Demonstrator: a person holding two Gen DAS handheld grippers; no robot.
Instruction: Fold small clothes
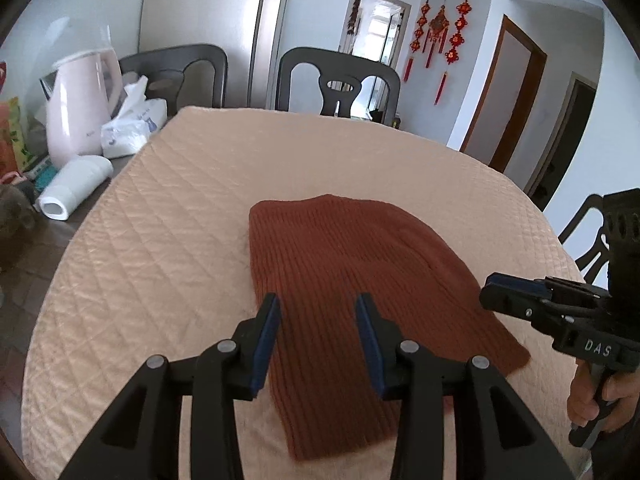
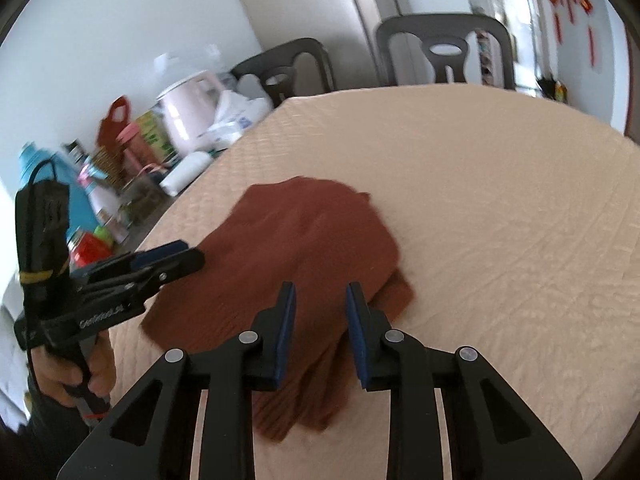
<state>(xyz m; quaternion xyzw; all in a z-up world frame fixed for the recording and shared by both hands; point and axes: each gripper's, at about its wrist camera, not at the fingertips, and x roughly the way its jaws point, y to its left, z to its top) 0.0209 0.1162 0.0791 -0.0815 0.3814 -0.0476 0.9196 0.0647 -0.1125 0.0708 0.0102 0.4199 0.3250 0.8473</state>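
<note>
Left wrist view has my left gripper (image 1: 318, 300) hanging over the near part of a rust-brown ribbed knit (image 1: 352, 280), jaws spread apart with nothing between the blue pads (image 1: 264, 344). The knit lies flat in the middle of the quilted peach table cover (image 1: 180, 208), folded over on itself with a layer edge showing across the middle. My right gripper (image 1: 496, 286) shows at the right edge of that view, just past the knit's right side; from this side angle I honestly can't tell how its jaws stand.

The right wrist view settles it though: my right gripper (image 2: 320, 292) has its jaws apart too, empty, hovering over the knit's (image 2: 304, 240) near right corner, where the stacked layers stick out. The left gripper (image 2: 176, 256) pokes in from the left there, tip over the knit's left edge.

Off the cover on the left side there's a pink kettle (image 1: 80, 108), a white tissue pack (image 1: 132, 120) and a white cup on its side (image 1: 72, 188). Two dark chairs (image 1: 340, 80) at the far side.
</note>
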